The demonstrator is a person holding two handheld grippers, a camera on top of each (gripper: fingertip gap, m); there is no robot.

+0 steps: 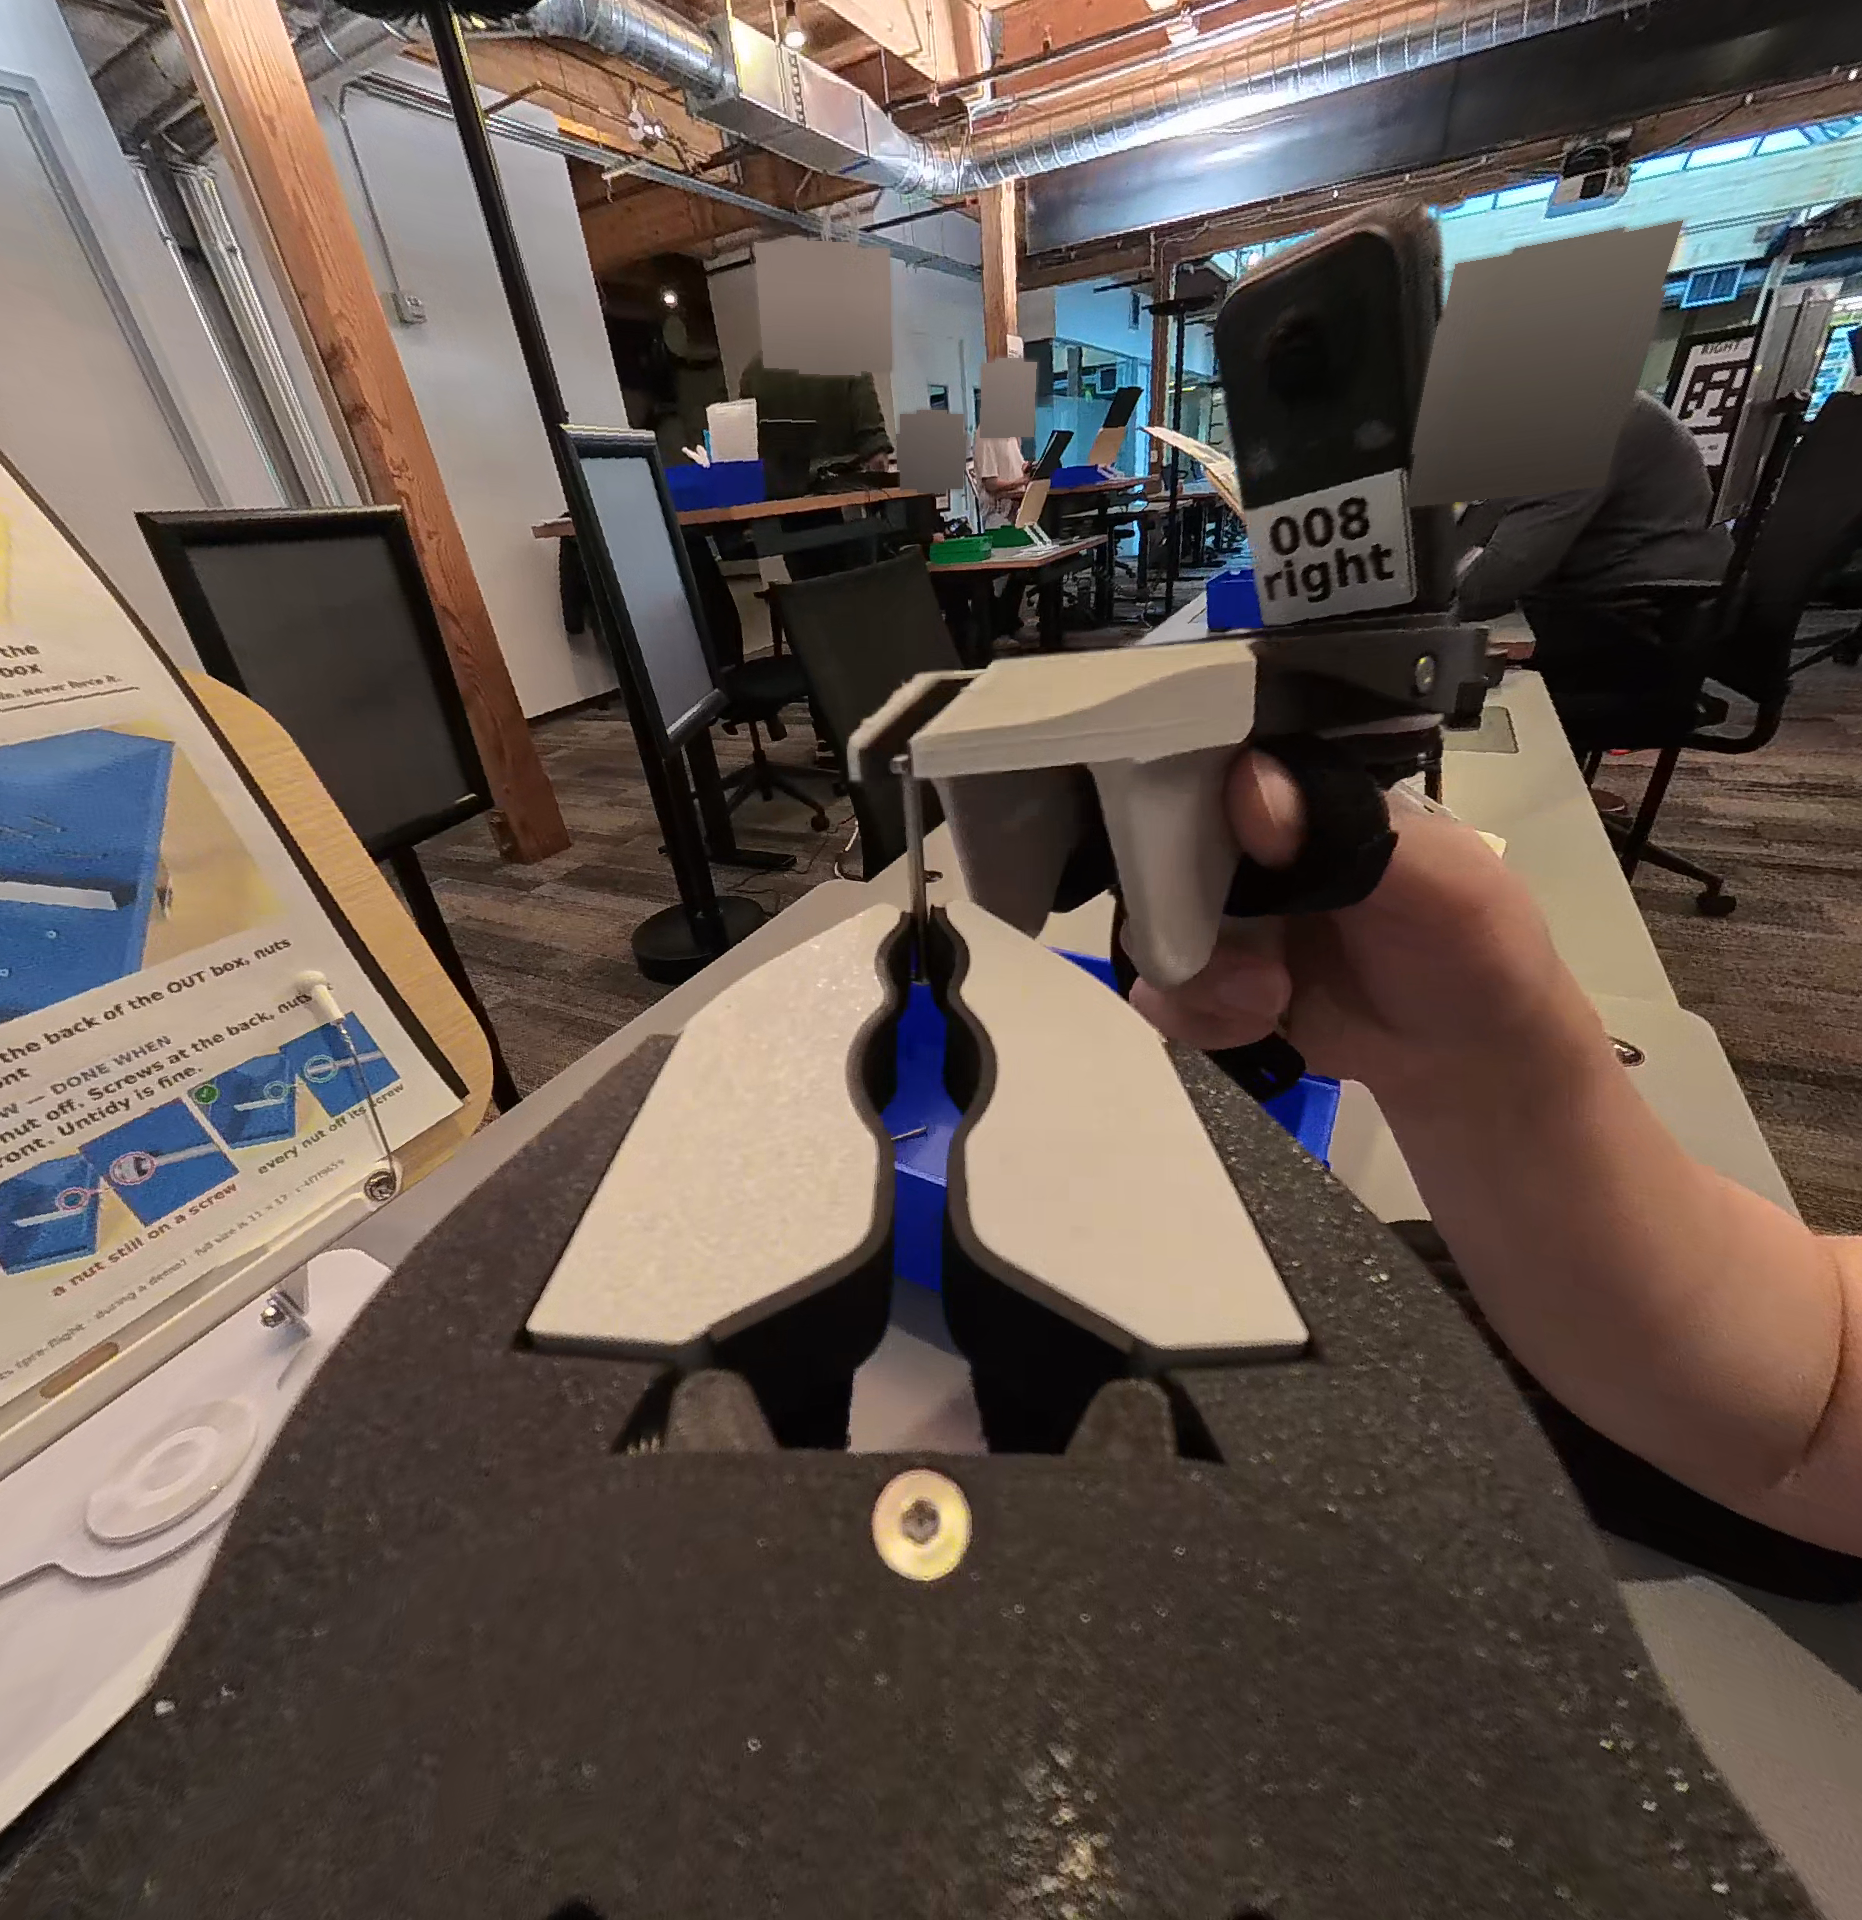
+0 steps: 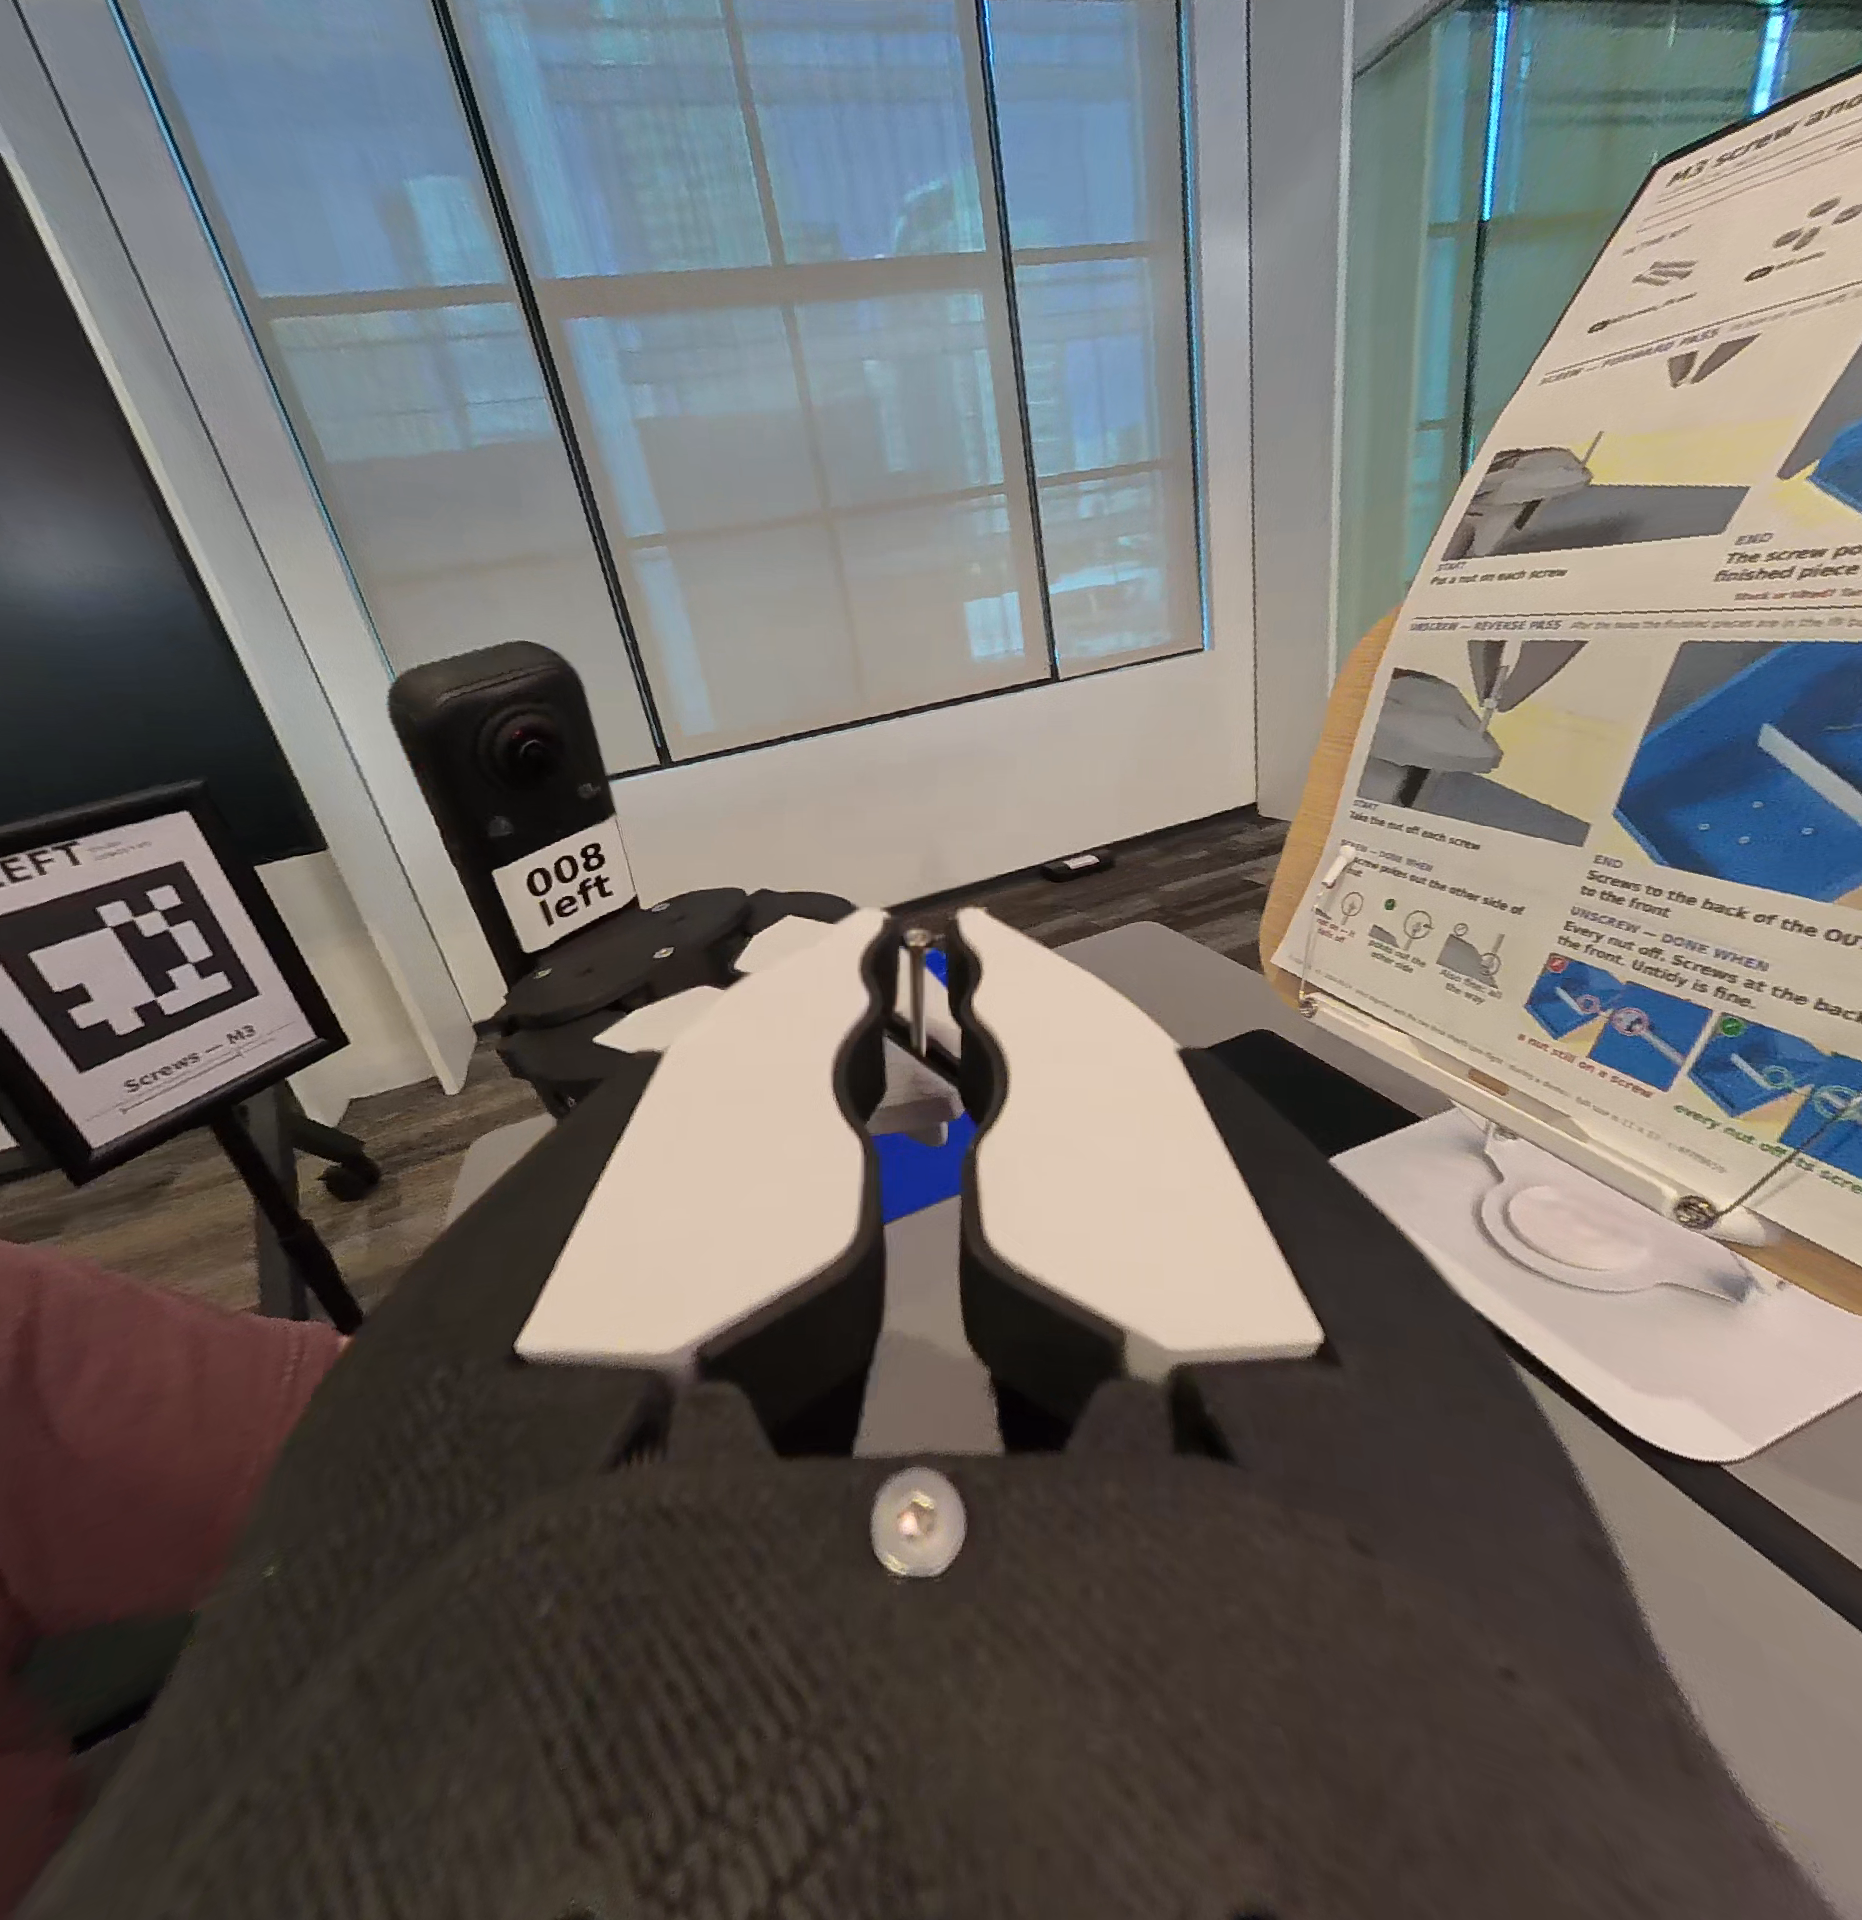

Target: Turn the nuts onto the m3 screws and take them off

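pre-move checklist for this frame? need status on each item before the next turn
1. Right gripper clamps the screw at its head: ok.
2. Left gripper closed around the screw's lower end: ok.
3. Screw upright between both grippers: ok.
4. Nut on the screw: cannot tell, hidden between the left fingers.
5. Blue bin under the work to catch drops: ok.
6. Thread engagement: cannot tell.

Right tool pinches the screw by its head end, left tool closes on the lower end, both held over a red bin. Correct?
Not quite: the bin below is blue, not red, as the left wrist view shows between the fingers. The rest holds: the right tool pinches the screw at its head end, the left tool closes on the lower end.
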